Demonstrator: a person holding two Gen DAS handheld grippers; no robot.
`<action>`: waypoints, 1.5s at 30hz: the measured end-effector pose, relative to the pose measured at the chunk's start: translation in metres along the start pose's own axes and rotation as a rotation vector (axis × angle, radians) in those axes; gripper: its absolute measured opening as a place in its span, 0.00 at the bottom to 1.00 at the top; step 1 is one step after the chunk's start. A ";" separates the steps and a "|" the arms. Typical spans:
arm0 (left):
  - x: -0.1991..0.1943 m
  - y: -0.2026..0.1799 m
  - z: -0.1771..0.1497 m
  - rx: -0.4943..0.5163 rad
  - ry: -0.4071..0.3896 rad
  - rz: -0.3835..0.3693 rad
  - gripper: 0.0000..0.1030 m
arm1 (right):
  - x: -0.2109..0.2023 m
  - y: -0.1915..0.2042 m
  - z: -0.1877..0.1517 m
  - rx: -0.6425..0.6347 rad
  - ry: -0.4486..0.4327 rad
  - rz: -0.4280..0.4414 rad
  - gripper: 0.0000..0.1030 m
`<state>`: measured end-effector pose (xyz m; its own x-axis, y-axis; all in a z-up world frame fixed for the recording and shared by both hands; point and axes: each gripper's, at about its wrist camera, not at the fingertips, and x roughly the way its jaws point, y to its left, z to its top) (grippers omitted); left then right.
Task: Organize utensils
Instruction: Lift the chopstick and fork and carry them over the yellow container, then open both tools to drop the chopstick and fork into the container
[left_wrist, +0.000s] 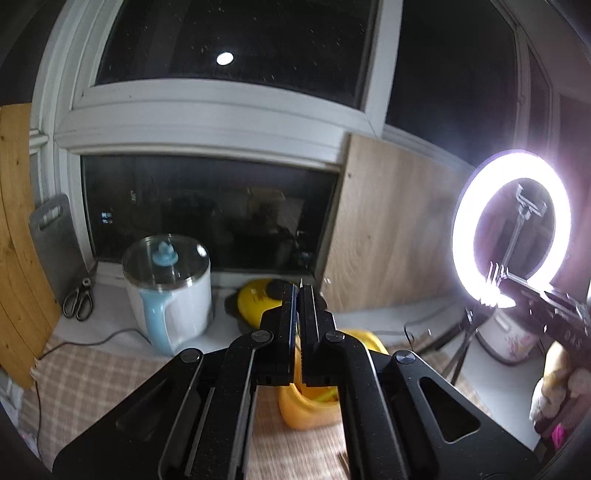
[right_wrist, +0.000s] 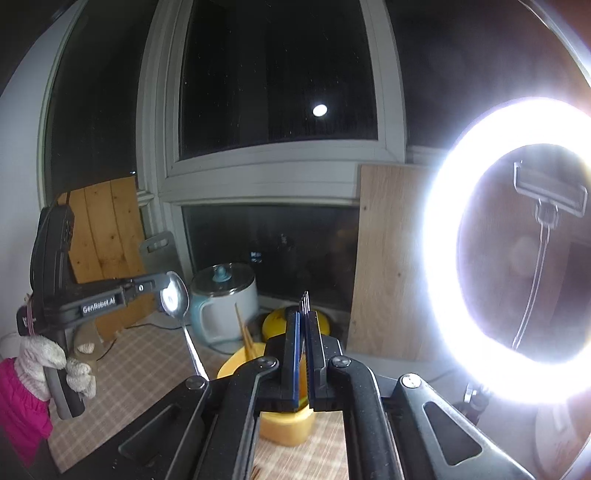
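My left gripper (left_wrist: 298, 291) is shut on a metal spoon; only the spoon's thin edge (left_wrist: 301, 283) pokes above the fingertips here. In the right wrist view the left gripper (right_wrist: 159, 286) holds the spoon (right_wrist: 175, 295) by its bowl, handle hanging down toward the yellow utensil holder (right_wrist: 284, 424). My right gripper (right_wrist: 304, 314) is shut on a fork (right_wrist: 305, 301), tines up, above the holder, which has wooden chopsticks (right_wrist: 245, 334) in it. The right gripper (left_wrist: 495, 286) also shows before the ring light in the left wrist view, above the holder (left_wrist: 310, 410).
A white and blue kettle (left_wrist: 173, 295) stands behind the holder, with a yellow round object (left_wrist: 258, 295) beside it. Scissors (left_wrist: 79, 301) and a grey cutting board (left_wrist: 55, 236) are at the left. A bright ring light (right_wrist: 517, 243) stands right. A checked cloth (left_wrist: 92, 376) covers the table.
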<state>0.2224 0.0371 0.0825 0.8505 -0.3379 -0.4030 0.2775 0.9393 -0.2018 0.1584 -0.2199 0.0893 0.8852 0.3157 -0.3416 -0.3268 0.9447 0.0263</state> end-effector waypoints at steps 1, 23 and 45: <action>0.002 0.000 0.003 0.000 -0.005 0.003 0.00 | 0.002 0.001 0.002 -0.006 -0.006 -0.008 0.00; 0.074 -0.015 -0.016 0.094 0.064 0.066 0.00 | 0.081 0.005 -0.007 -0.075 0.066 -0.076 0.00; 0.086 0.003 -0.060 -0.033 0.187 -0.018 0.00 | 0.133 -0.014 -0.037 0.042 0.252 0.022 0.01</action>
<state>0.2699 0.0072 -0.0063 0.7472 -0.3623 -0.5572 0.2743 0.9317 -0.2380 0.2680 -0.1943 0.0091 0.7659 0.3087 -0.5639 -0.3259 0.9426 0.0734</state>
